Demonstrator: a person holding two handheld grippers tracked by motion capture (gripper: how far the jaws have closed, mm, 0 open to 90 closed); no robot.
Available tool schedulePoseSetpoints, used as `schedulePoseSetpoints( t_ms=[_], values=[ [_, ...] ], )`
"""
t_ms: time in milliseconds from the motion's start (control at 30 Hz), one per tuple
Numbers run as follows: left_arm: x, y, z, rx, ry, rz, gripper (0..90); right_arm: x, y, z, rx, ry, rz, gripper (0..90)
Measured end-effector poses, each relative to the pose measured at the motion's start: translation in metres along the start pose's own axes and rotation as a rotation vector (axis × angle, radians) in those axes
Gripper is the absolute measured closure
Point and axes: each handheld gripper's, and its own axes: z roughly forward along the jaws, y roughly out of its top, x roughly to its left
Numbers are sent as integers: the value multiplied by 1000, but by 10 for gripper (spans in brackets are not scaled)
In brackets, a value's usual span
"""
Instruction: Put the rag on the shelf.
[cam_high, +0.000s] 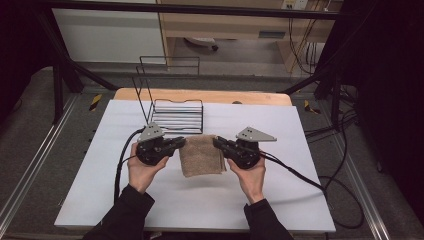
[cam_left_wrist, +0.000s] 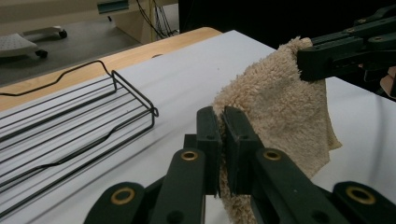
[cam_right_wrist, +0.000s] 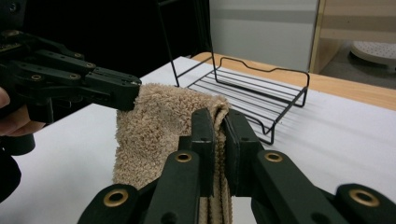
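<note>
A folded tan towel (cam_high: 201, 155) is held over the white table (cam_high: 200, 200), its far corners clamped one each by the left gripper (cam_high: 183, 141) and right gripper (cam_high: 216, 141), the rest hanging below. Just beyond, a black wire rack (cam_high: 177, 116) is seen, apart from the towel.

Tan towel (cam_right_wrist: 159, 126) between both tools' jaws
</note>
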Motion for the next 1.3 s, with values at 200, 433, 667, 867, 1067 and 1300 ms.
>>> schedulePoseSetpoints(
  t_ms=[200,433,667,867,1067,1300],
  values=[
    [8,7,-9,-24,8,0,852,5,9,6,-19,8,-6,837],
    [15,18,-19,-52,31,9,853,12,25,10,-54,11,-22,837],
    [23,27,-28,-94,46,4,853,16,38,16,-76,11,-35,837],
    [28,34,-32,-116,62,-2,854,19,51,22,-97,5,-47,837],
    [32,40,-38,-151,70,-3,854,22,60,25,-117,7,-53,837],
    [37,46,-44,-186,87,1,854,24,70,28,-135,6,-64,837]
  ],
)
